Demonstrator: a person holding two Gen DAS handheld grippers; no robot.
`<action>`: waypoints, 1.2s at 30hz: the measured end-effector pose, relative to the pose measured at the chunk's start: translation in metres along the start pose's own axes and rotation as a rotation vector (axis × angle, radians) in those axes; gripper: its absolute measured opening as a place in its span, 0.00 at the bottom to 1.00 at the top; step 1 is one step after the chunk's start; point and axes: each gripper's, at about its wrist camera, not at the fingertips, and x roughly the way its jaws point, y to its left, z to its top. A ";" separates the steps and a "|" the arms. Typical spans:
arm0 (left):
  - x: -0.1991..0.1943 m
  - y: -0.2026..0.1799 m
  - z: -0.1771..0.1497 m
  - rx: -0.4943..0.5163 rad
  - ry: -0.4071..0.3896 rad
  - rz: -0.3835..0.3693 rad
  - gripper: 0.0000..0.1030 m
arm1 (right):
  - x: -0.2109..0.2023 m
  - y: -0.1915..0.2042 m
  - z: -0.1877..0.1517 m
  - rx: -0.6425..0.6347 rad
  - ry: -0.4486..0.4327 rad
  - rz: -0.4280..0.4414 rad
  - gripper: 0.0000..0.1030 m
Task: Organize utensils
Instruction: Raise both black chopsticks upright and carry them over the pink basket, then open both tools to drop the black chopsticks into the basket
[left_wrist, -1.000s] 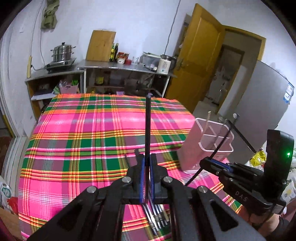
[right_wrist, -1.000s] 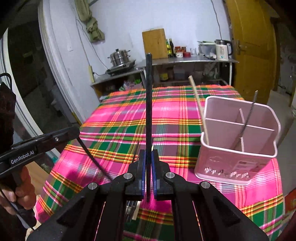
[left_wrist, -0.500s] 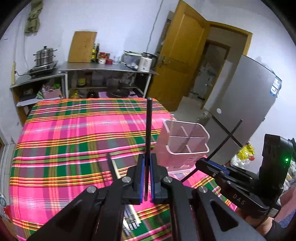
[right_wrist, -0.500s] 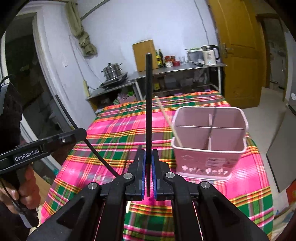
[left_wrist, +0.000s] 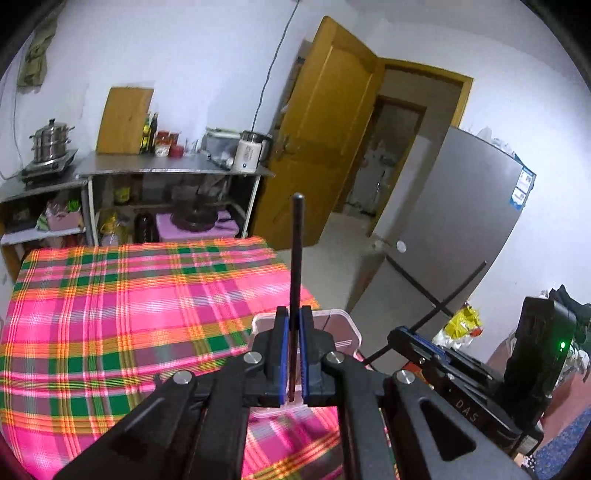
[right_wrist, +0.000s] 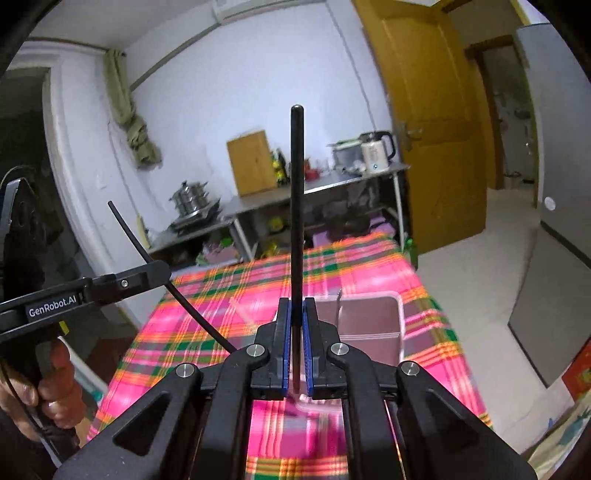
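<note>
Both grippers have risen since a second ago: the pink utensil holder (right_wrist: 369, 321), which then stood clear of the fingers out on the cloth, now sits low and partly hidden behind them in each wrist view, and more of the room shows above the table.

Nearest, the left gripper (left_wrist: 294, 354) has its jaws closed tight on a black chopstick (left_wrist: 296, 258) that stands up between the blue pads. The right gripper (right_wrist: 296, 350) is likewise clamped on a second black chopstick (right_wrist: 297, 206), upright in its own view. From the left camera the right gripper appears low at the right, its stick slanting up toward the fridge. From the right camera the left gripper appears at the left edge with a hand (right_wrist: 48, 384) around its handle, its stick tilted.

Just beyond the fingers stands the holder, near the right edge of the table on the pink-and-green plaid cloth (left_wrist: 110, 314); a thin metal utensil (right_wrist: 338, 306) sticks up out of it. The compartments are too blurred to tell apart.

Farther back a steel counter (left_wrist: 173, 171) carries a stacked pot (left_wrist: 50, 142), a cutting board (left_wrist: 123, 120), bottles and a white kettle (left_wrist: 249, 155). To the right are a yellow door (left_wrist: 325, 147) standing open and a grey fridge (left_wrist: 461, 229).
</note>
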 end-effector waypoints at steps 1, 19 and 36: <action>0.003 -0.002 0.004 0.006 -0.007 0.001 0.06 | -0.001 -0.003 0.002 0.003 -0.007 -0.003 0.06; 0.080 0.014 -0.024 -0.004 0.135 0.042 0.06 | 0.067 -0.020 -0.028 0.026 0.130 -0.031 0.06; 0.031 0.020 -0.022 0.033 0.010 0.068 0.29 | 0.053 -0.024 -0.035 0.019 0.110 -0.072 0.24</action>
